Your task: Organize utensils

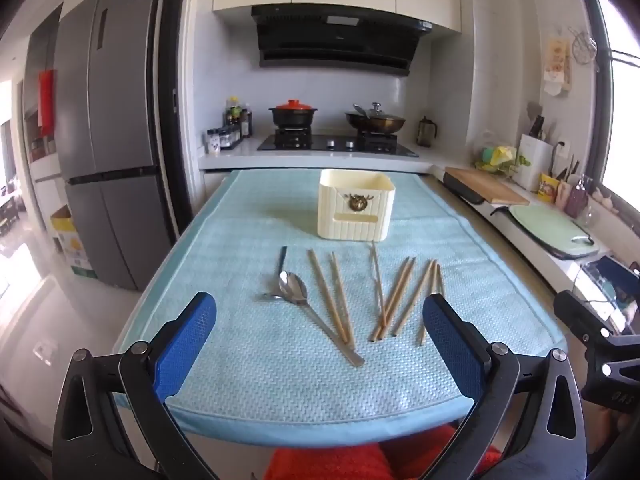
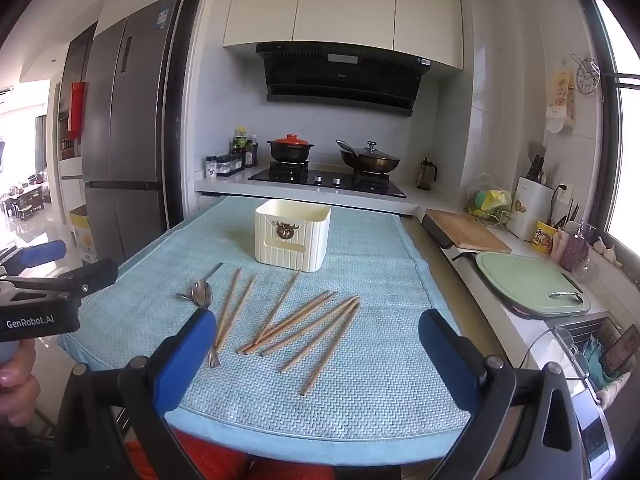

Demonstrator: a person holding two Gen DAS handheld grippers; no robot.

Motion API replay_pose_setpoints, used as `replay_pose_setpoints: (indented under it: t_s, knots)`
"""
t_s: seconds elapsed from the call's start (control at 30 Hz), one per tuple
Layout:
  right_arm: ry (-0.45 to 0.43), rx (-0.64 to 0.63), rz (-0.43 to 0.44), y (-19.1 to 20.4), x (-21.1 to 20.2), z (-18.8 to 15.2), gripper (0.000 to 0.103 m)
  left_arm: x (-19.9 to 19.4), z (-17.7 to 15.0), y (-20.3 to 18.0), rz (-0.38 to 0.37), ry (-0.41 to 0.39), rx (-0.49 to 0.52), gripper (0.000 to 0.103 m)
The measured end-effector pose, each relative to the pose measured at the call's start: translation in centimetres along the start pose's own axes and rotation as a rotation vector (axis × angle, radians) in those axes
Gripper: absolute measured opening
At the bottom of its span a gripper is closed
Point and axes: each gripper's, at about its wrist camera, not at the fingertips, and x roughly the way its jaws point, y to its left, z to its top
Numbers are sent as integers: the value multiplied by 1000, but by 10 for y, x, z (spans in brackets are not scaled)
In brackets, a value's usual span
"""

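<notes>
Both the left gripper [image 1: 320, 320] and right gripper [image 2: 316, 332] gape fully, holding nothing. Chopsticks [image 1: 396, 300] and spoons [image 1: 296, 292] lie on the blue mat [image 1: 280, 380], the cream holder [image 1: 356, 210] at twelve o'clock beyond them.

Bright daylight comes from the window [image 2: 628, 160] on the right; glare whitens it, and the edges curve strongly.
</notes>
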Motion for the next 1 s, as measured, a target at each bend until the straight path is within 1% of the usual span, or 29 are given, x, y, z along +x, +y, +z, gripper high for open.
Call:
replay_pose_setpoints:
  t_s: [0.43, 1.0]
  knots:
    - [3, 9, 5, -3, 2, -1, 103, -3, -1, 0, -7, -1, 3, 103]
    - [0, 16, 4, -3, 2, -1, 103, -10, 0, -5, 2, -34, 21, 103]
